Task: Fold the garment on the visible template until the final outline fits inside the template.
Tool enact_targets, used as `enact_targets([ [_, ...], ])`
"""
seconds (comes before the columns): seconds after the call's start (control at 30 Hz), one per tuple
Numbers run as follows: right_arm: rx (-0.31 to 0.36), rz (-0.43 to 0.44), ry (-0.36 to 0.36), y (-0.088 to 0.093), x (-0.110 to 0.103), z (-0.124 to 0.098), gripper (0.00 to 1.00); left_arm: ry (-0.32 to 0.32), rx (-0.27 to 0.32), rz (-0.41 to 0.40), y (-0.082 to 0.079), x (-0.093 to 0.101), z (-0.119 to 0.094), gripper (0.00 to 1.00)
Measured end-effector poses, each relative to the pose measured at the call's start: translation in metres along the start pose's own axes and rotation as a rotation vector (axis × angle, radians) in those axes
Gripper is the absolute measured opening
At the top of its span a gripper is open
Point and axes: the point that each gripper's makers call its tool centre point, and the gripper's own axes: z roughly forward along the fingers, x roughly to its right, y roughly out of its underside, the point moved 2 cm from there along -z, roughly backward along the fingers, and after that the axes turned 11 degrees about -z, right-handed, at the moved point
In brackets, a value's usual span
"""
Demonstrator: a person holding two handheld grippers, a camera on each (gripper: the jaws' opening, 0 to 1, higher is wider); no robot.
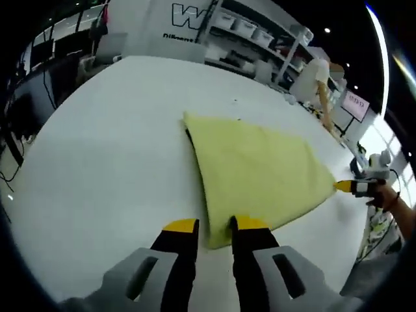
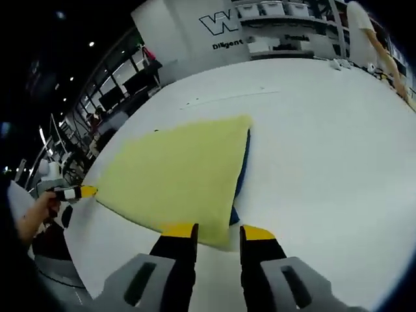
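Observation:
A yellow garment (image 1: 260, 172) lies folded flat on the white table (image 1: 110, 162), roughly triangular. A thin dark strip of the blue template (image 1: 189, 136) peeks out along its left edge; in the right gripper view the blue template (image 2: 241, 174) shows under the yellow garment (image 2: 175, 175) along its right side. My left gripper (image 1: 215, 225) is open, with the garment's near corner lying between its yellow tips. My right gripper (image 2: 218, 231) is open astride the other near corner. Each shows in the other's view, hand-held: the right gripper (image 1: 354, 187) and the left gripper (image 2: 73, 192), both at the cloth's tip.
Shelves with white bins (image 1: 250, 29) and a wall with lettering (image 2: 221, 25) stand behind the table. A person (image 1: 322, 81) stands at the far right end. The table's edge (image 2: 78, 240) runs close to the cloth on the left. Small items (image 2: 341, 64) lie at the far side.

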Motion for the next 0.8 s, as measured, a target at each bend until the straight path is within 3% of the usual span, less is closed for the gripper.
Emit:
enact_targets([
  [0.03,-0.010,-0.012,0.004,0.002,0.000,0.001,0.06,0.015,0.006,0.016,0.001,0.003,0.002,0.08],
  [0.17,-0.009,-0.042,-0.010,0.002,-0.004,0.001,0.00,0.020,-0.009,0.012,0.004,0.007,0.000,0.03],
  [0.57,-0.047,-0.080,-0.011,0.014,-0.011,-0.007,0.00,0.011,-0.048,0.115,0.018,0.006,-0.013,0.02],
  [0.8,-0.055,-0.072,-0.026,0.027,-0.018,-0.016,0.00,0.011,-0.051,0.101,0.028,0.003,-0.022,0.02],
])
